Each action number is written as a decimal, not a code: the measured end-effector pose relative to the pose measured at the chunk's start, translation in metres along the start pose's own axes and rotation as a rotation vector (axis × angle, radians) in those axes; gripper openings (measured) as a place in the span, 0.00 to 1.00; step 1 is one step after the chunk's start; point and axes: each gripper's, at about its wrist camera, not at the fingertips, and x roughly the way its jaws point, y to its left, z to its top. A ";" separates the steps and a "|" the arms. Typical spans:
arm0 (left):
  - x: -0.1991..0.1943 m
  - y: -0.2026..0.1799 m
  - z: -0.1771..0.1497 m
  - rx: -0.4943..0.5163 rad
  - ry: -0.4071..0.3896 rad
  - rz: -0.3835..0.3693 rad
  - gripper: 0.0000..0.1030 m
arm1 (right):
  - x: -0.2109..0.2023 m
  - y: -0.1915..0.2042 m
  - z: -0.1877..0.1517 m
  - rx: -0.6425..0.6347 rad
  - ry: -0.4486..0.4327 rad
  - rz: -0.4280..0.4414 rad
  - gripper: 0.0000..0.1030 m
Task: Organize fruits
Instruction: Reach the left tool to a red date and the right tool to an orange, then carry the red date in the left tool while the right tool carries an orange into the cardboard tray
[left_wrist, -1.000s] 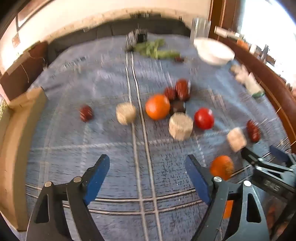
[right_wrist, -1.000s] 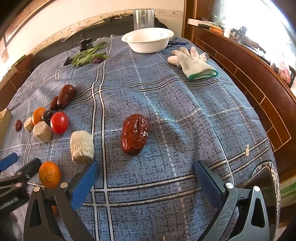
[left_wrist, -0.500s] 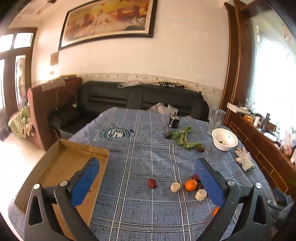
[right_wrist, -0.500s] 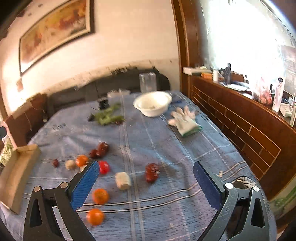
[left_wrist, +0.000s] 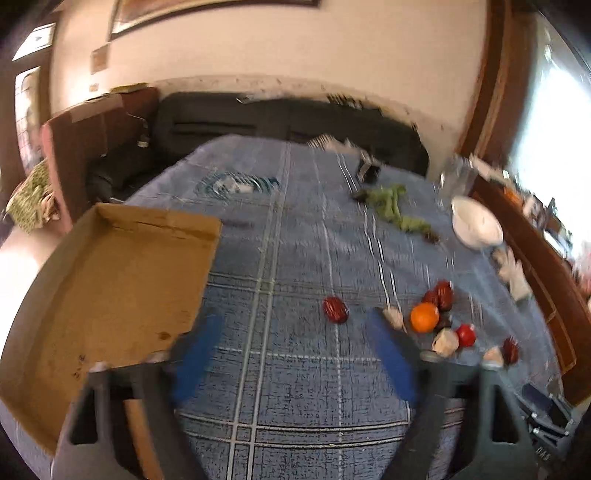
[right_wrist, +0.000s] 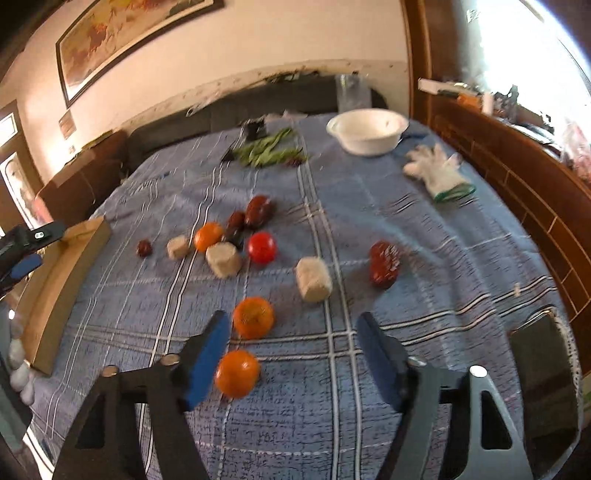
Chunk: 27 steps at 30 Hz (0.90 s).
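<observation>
While both grippers hover above the blue plaid tablecloth (right_wrist: 424, 229), the scene reads as follows.

Left gripper (left_wrist: 291, 354): jaws closing, nothing between the blue pads; only cloth shows in the gap.
Right gripper (right_wrist: 291, 365): jaws closing, no pad pressing on anything; an orange (right_wrist: 237, 373) lies on the cloth just beside the left pad.
Cardboard tray (left_wrist: 110, 288): at 9 o'clock in the left wrist view, lying flat; its floor shows no fruit.
White bowl (right_wrist: 367, 131): at 1 o'clock in the right wrist view, upright; contents cannot be told.
Fruits: loose on the cloth, none in a container. A second orange (right_wrist: 254, 317), a red tomato (right_wrist: 261, 247) and a dried date (right_wrist: 384, 264) lie near beige blocks (right_wrist: 313, 278).
White glove (right_wrist: 439, 173): at 2 o'clock, beside the bowl.
</observation>
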 end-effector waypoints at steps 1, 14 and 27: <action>0.007 -0.002 0.000 0.009 0.023 -0.014 0.61 | 0.002 0.000 -0.001 -0.002 0.008 0.006 0.66; 0.099 -0.021 0.017 0.010 0.223 -0.052 0.59 | 0.012 -0.012 -0.010 0.046 0.098 0.167 0.66; 0.110 -0.040 0.005 0.139 0.220 -0.027 0.21 | 0.025 0.025 -0.020 -0.120 0.160 0.161 0.33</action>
